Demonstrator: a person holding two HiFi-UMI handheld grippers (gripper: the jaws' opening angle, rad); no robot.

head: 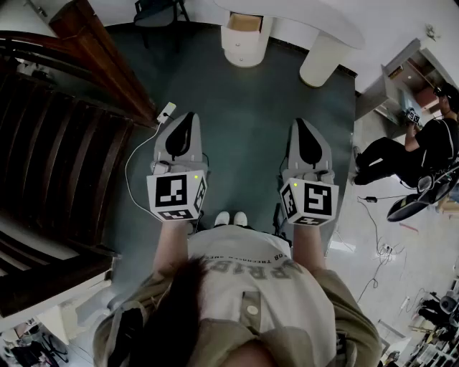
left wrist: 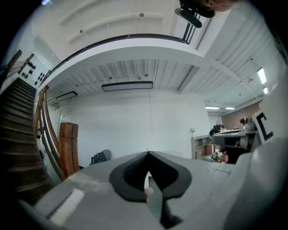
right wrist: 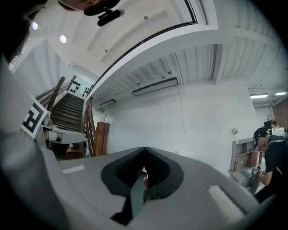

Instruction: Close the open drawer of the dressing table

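Note:
The white dressing table (head: pixel 337 21) stands across the teal floor at the top of the head view. Its round drawer unit (head: pixel 244 49) has the top drawer (head: pixel 245 22) pulled out, showing a wood-coloured inside. My left gripper (head: pixel 188 116) and right gripper (head: pixel 298 123) are held level side by side in front of my body, well short of the table. Both are shut with nothing between the jaws. In the left gripper view the left gripper (left wrist: pixel 147 153) faces a white wall, its jaws meeting. The right gripper (right wrist: pixel 144 149) looks the same in the right gripper view.
A dark wooden staircase (head: pixel 64 143) fills the left side, its newel post (left wrist: pixel 68 143) close by. A white power strip (head: pixel 166 111) with its cable lies on the floor by the left gripper. A person in black (head: pixel 401 154) sits at the right. A thick white table leg (head: pixel 323 61) stands right of the drawer unit.

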